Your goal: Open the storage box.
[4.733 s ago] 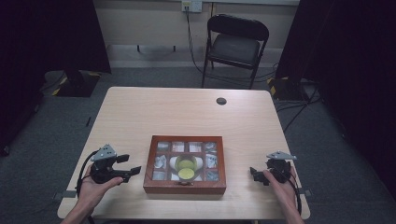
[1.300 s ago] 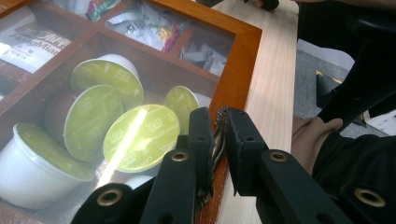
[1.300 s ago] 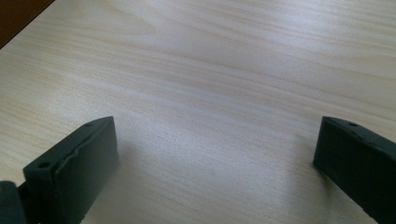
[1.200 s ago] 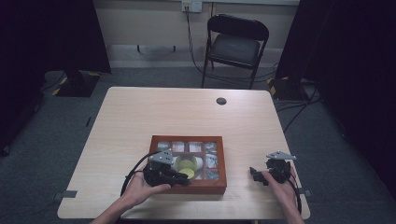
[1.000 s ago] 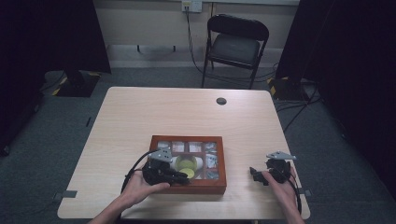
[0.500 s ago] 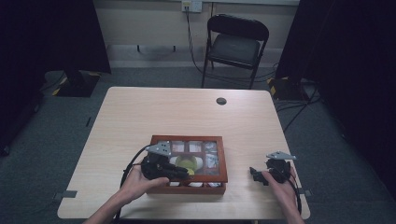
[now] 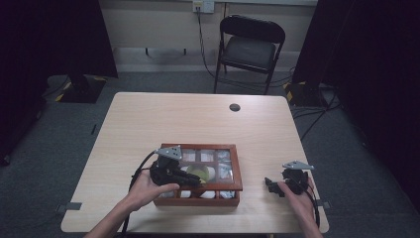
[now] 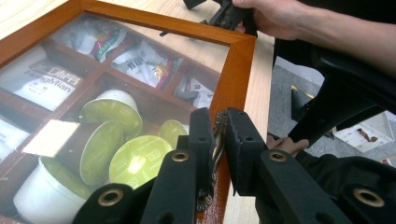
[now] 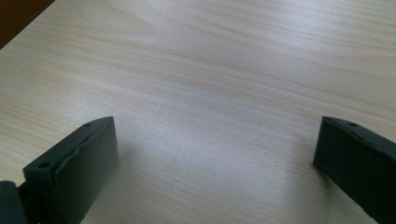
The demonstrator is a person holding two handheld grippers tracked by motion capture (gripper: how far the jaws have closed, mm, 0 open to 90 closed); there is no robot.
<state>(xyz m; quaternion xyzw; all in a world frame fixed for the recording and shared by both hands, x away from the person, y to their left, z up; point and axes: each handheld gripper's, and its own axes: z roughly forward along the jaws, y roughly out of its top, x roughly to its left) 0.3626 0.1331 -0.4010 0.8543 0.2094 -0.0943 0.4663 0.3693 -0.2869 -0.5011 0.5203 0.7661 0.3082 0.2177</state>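
1. High view: the left tongs (image 7: pixel 190 179) had raised the tea box's glass lid (image 7: pixel 210 171) off its box (image 7: pixel 198 201), which was shut a moment before, near the bench (image 7: pixel 198 124) front.
2. Left gripper view: jaws pinched the brass latch (image 8: pixel 217 140); opening had begun.
3. Right gripper view: right tongs (image 9: pixel 210 154) rested wide and empty.

Floor: grey carpet (image 7: pixel 59 129)
Furniture: pale wooden table (image 7: pixel 198 119), black folding chair (image 7: pixel 250 47)
Wall: cream (image 7: pixel 153 25), dark curtains (image 7: pixel 44 39)

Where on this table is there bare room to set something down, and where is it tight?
Free: the table from its far edge to the wooden box, save a small dark disc, and the left strip beside the box. Tight: the near edge, with the left claw at the lid, and the right claw beside the box.
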